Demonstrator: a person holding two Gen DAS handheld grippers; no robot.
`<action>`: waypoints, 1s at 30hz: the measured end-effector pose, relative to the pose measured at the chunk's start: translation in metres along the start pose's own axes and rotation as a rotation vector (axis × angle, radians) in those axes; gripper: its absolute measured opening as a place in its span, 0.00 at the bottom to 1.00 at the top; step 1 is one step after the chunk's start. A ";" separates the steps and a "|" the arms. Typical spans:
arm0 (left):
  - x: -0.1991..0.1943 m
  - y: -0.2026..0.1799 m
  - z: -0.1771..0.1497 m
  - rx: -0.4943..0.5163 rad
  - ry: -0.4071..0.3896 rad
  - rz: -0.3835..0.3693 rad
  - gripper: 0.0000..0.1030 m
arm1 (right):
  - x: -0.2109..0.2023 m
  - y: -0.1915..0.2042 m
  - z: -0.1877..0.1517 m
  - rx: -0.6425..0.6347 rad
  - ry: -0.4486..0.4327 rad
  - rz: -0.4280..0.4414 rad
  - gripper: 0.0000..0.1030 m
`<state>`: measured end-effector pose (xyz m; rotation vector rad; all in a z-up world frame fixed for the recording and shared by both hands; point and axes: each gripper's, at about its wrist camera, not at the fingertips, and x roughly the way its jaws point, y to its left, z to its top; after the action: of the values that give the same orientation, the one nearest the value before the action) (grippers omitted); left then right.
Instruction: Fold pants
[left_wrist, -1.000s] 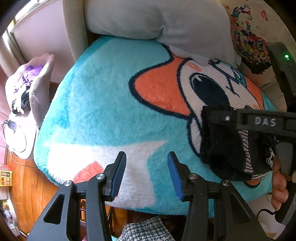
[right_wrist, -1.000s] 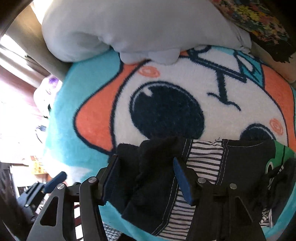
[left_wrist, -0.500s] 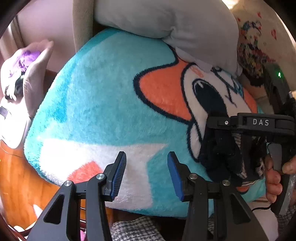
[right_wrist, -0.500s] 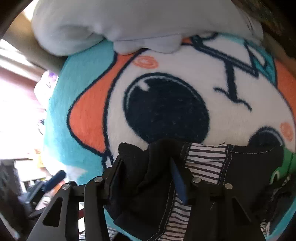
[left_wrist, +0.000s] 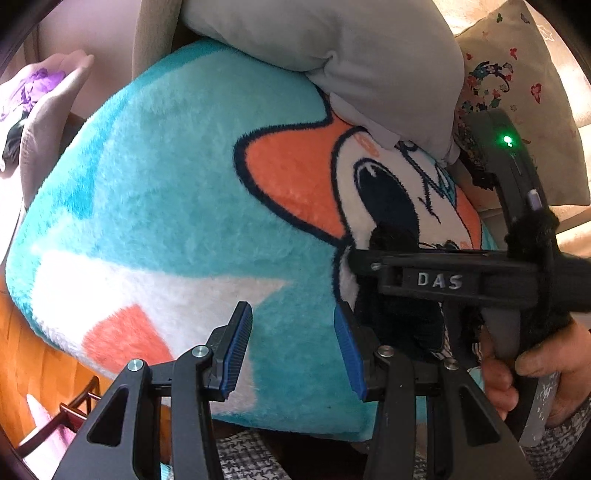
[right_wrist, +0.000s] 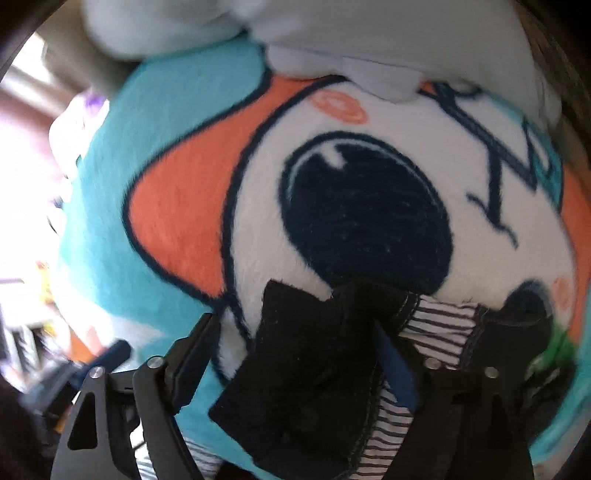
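Note:
Black pants (right_wrist: 314, 369) with a striped lining lie bunched on a plush turquoise cartoon blanket (right_wrist: 177, 221). My right gripper (right_wrist: 295, 354) points down over them and its jaws are opening. The black fold sits between the fingers, and the left pad (right_wrist: 195, 350) stands apart from the cloth. In the left wrist view the pants (left_wrist: 402, 325) show under the right tool's black bar marked DAS (left_wrist: 439, 280), which a hand (left_wrist: 535, 365) holds. My left gripper (left_wrist: 293, 332) is open over bare blanket (left_wrist: 166, 184), just left of the pants, with nothing between its blue pads.
A grey pillow (left_wrist: 351, 55) lies on the blanket's far edge, with a floral cushion (left_wrist: 524, 92) to its right. A chair with clothes (left_wrist: 44, 103) stands at the left. Wooden floor (left_wrist: 22, 350) shows beyond the blanket's near left edge.
The right jaws narrowed on the black fold, then spread wide again, leaving the cloth lying between them. The left view tilted, and the right tool now sits closer to my left fingers.

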<state>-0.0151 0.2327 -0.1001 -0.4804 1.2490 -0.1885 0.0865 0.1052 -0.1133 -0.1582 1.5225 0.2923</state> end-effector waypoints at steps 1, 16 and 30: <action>0.000 -0.001 -0.002 -0.007 0.002 -0.007 0.44 | -0.004 0.002 -0.001 -0.018 -0.011 -0.024 0.51; 0.030 -0.101 -0.017 0.261 0.014 -0.143 0.65 | -0.056 -0.069 -0.030 0.081 -0.158 0.258 0.16; 0.027 -0.159 -0.020 0.327 0.105 -0.187 0.12 | -0.090 -0.125 -0.074 0.180 -0.324 0.430 0.16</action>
<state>-0.0059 0.0760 -0.0569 -0.3055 1.2460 -0.5733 0.0498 -0.0433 -0.0375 0.3498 1.2404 0.4941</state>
